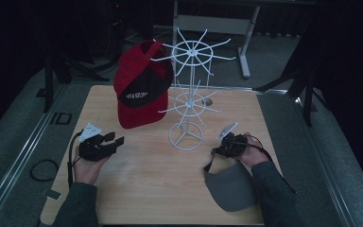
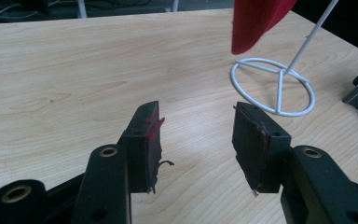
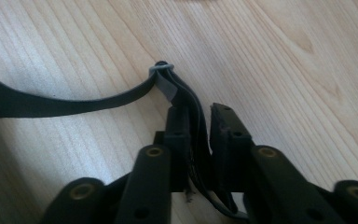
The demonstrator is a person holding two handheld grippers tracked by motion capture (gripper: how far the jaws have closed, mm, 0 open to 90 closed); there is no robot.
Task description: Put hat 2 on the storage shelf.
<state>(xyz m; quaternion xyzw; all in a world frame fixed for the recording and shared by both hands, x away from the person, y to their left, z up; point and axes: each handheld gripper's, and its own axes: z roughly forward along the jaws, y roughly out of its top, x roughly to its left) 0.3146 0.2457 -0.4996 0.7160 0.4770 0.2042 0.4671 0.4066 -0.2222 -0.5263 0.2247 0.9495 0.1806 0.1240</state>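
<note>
A red and black cap (image 1: 139,90) hangs on an arm of the white wire rack (image 1: 189,52), and its red brim tip (image 2: 254,21) shows in the left gripper view above the rack's ring base (image 2: 272,86). My left gripper (image 1: 116,140) rests on the table left of the rack, open, nothing between its pads (image 2: 196,112). A grey cap (image 1: 230,187) lies at the front right. My right gripper (image 1: 216,151) is shut on its dark back strap (image 3: 74,100), which runs between the jaws (image 3: 199,112) and ends at a small buckle (image 3: 163,70).
The wooden table (image 1: 146,189) has bare room in the middle front. The rack's base (image 1: 185,137) stands between both grippers. A cable loop (image 1: 43,169) lies on the floor at left. A metal desk frame (image 1: 243,52) stands behind the table.
</note>
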